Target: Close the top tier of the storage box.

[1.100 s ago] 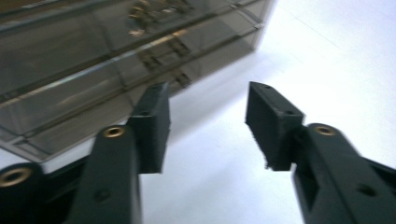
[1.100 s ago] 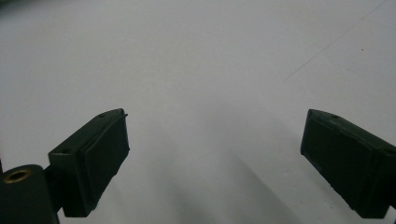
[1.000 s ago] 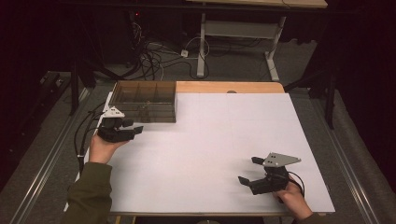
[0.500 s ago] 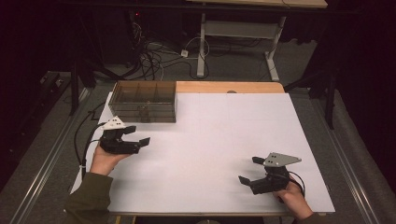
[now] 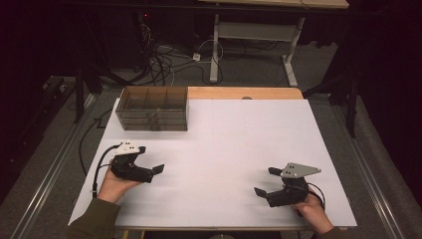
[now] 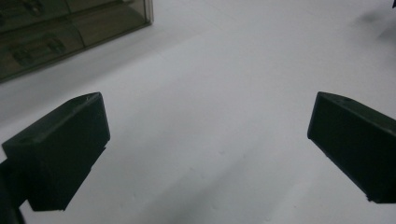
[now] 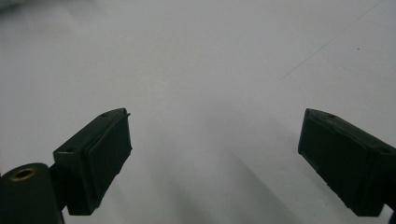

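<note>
The white table (image 5: pixel 224 149) is carrying a smoky clear box (image 5: pixel 153 108) with several compartments at its far left corner, and something small is lying inside one, too dim to make out. The left tool (image 5: pixel 152 172) is sitting near the table's left edge, well short of the box, its 2 jaws having just been opening and now standing wide with nothing between them. The right tool (image 5: pixel 264 181) is resting near the front right, released and empty.

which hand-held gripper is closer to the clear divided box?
Left. The left hand-held gripper sits just in front of the clear divided box; the right hand-held gripper is far across the table.
</note>
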### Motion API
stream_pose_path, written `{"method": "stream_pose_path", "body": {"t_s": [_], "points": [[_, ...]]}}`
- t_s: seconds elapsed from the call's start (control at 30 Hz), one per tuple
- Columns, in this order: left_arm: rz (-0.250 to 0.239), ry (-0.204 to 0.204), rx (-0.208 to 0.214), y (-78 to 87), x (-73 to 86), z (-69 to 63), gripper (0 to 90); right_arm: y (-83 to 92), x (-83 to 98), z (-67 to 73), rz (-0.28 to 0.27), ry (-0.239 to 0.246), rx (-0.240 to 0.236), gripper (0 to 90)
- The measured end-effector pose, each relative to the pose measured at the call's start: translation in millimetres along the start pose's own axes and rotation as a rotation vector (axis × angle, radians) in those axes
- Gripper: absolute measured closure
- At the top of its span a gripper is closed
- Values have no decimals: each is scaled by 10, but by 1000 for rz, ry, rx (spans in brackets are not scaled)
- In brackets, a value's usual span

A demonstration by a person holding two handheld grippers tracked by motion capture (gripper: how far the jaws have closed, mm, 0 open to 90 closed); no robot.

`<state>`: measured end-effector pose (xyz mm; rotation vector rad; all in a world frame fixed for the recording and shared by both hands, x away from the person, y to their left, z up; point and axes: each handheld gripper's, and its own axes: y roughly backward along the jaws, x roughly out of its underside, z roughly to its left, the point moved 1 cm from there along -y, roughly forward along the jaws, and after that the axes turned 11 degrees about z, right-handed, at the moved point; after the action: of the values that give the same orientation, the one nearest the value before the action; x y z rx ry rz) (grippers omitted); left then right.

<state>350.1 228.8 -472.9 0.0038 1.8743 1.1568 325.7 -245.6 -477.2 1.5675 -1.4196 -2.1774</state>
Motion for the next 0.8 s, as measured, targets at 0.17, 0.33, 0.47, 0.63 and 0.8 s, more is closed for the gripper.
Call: {"method": "stream_pose_path", "body": {"t_s": [0.17,0.33,0.47,0.63,0.8], "points": [[13,-26,13,-35,85,-115,0,2,1,-5,-3,-3,5,119],[11,-39,18,-43,157,-203,0,12,5,-11,-6,-14,11,119],[24,-46,35,-69,226,-257,0,11,5,-13,-6,-13,12,119],[37,-51,45,-108,257,-279,0,8,4,-12,-5,-8,14,119],[33,-59,45,-108,248,-288,0,9,7,-13,-5,-11,15,119]]}}
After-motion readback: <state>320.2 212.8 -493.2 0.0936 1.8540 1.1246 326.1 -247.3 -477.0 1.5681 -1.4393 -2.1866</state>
